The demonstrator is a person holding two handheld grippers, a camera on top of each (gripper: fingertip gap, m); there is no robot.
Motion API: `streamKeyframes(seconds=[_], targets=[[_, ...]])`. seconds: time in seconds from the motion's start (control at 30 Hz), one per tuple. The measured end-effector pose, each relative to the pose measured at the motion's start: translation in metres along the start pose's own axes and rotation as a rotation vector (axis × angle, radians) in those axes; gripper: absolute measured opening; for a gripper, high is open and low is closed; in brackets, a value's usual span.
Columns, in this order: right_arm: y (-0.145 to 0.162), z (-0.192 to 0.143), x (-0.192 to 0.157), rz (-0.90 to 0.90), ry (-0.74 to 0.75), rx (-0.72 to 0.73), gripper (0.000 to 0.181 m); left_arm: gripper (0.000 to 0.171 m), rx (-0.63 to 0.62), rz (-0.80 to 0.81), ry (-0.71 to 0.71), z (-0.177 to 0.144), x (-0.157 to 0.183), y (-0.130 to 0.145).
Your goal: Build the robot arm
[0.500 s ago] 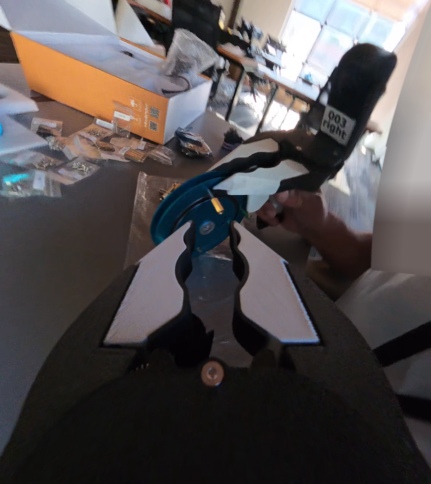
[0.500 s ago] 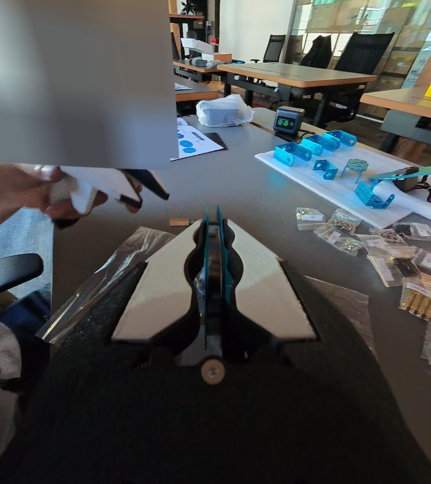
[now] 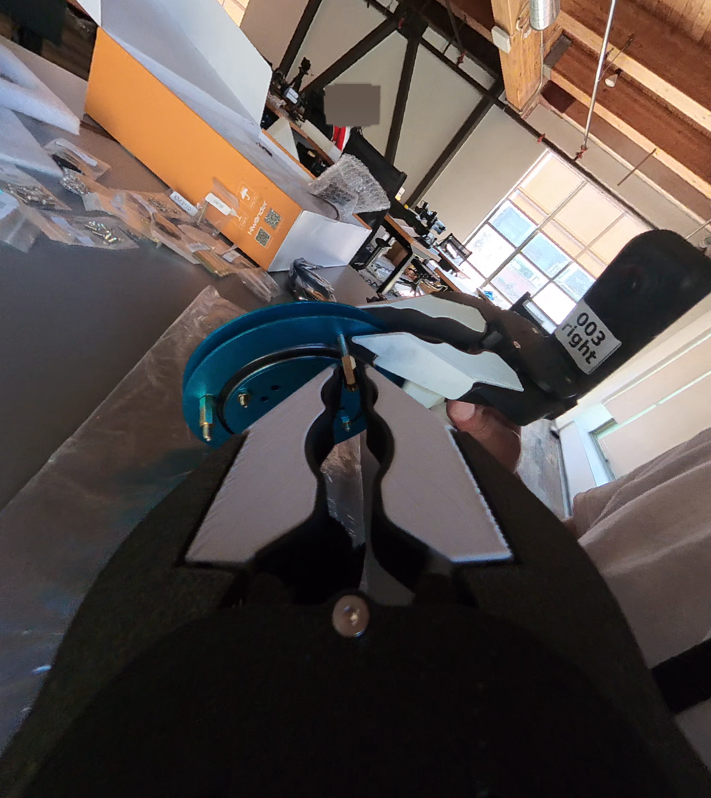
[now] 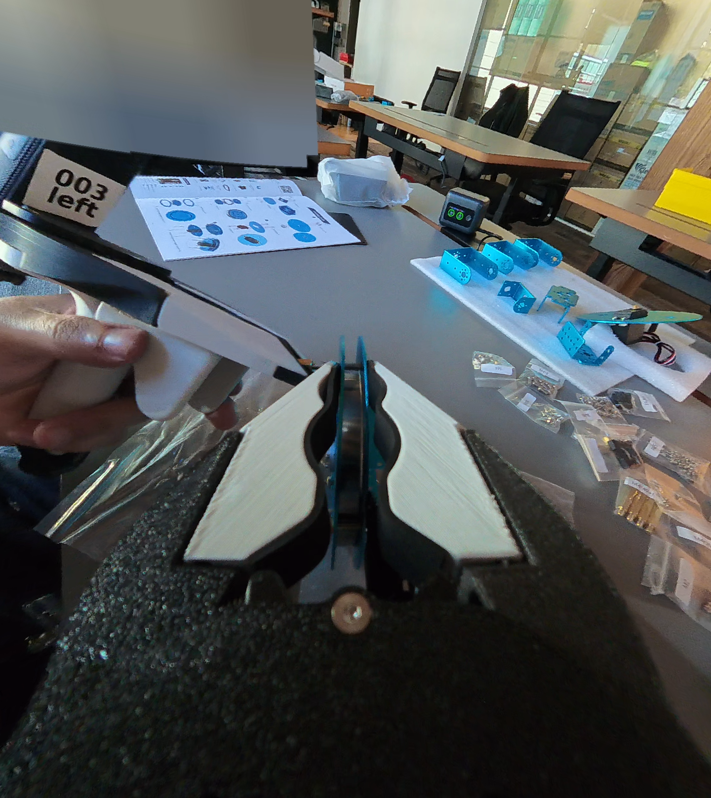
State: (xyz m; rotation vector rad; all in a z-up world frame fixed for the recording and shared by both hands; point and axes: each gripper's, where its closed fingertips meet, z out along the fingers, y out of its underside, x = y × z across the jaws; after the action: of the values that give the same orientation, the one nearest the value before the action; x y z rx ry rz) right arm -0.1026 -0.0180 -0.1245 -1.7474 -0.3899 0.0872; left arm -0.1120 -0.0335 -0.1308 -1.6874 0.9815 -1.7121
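Clamping blue disc assembly (image 4: pixel 351 436), right tool (image 4: pixel 350 371)

Glossy blue metal disc assembly (image 3: pixel 258 358), brass standoffs (image 3: pixel 349 375), crinkled clear plastic bag (image 3: pixel 137 432).

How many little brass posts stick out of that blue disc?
2. One brass post stands at the blue disc near its lower-left rim. The other sits just beyond the near fingers. More may be hidden behind them.
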Motion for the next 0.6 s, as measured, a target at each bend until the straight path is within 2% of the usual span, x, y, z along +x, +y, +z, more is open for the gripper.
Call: streamKeyframes(seconds=[0.07, 0.13, 0.3, 0.33, 0.37, 0.4, 0.43, 0.53, 0.6], targets=[[0.000, 0.000, 0.000, 0.015, -0.005, 0.001, 0.012, 0.005, -0.011, 0.123, -0.073, 0.000, -0.001, 0.001], [0.000, 0.000, 0.000, 0.020, -0.004, 0.000, 0.011, 0.004, -0.034, 0.356, -0.199, 0.000, -0.004, 0.002], [0.002, -0.001, 0.005, 0.074, -0.006, -0.004, 0.011, 0.004, -0.122, 1.140, -0.567, 0.002, -0.011, -0.003], [0.002, -0.001, 0.006, 0.085, -0.009, -0.003, 0.011, 0.004, -0.125, 1.226, -0.603, 0.002, -0.011, -0.004], [0.002, -0.002, 0.006, 0.098, -0.015, -0.002, 0.010, 0.004, -0.117, 1.237, -0.606, 0.003, -0.011, -0.004], [0.002, -0.002, 0.007, 0.110, -0.024, 0.000, 0.010, 0.004, -0.096, 1.164, -0.576, 0.003, -0.010, -0.004], [0.002, -0.002, 0.006, 0.119, -0.031, 0.001, 0.010, 0.005, -0.067, 1.025, -0.513, 0.003, -0.008, -0.003], [0.003, -0.003, 0.010, 0.108, -0.011, -0.002, 0.010, 0.022, 0.057, 0.474, -0.227, -0.003, 0.007, -0.009], [0.003, -0.003, 0.008, 0.116, -0.022, 0.001, 0.010, 0.022, 0.142, 0.195, -0.104, -0.010, 0.008, -0.017]])
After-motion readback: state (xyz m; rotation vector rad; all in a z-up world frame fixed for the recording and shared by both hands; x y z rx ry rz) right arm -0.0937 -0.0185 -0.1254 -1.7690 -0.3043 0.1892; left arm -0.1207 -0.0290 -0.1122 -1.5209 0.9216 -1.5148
